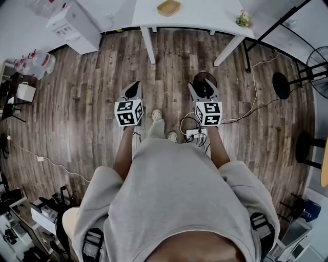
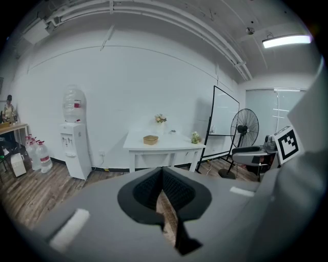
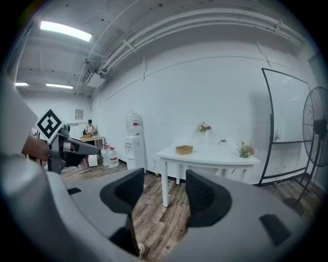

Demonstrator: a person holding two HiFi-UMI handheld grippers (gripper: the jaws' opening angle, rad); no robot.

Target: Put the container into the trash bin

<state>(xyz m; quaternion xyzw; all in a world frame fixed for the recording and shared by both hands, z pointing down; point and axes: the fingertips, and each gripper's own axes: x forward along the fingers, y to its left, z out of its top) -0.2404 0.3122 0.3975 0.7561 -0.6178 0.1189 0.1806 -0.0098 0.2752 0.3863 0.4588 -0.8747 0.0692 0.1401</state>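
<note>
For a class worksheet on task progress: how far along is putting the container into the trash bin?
Nothing looks done: the container sits on the white table, ahead of the person. In hand: nothing; the left tool is shut and empty, the right tool open and empty. Left: every step, from approach and grasp to disposal.

Open wooden floor (image 1: 92,102) ahead; a white table (image 1: 205,13) (its legs too) stands across the far side.

the bench (image 1: 205,13) is cut off by the head view's top edge. a dark round thing (image 1: 205,77) is partly hidden behind the right gripper (image 1: 203,88); what it is cannot be told. the fan (image 1: 320,64) runs off the right edge.
</note>
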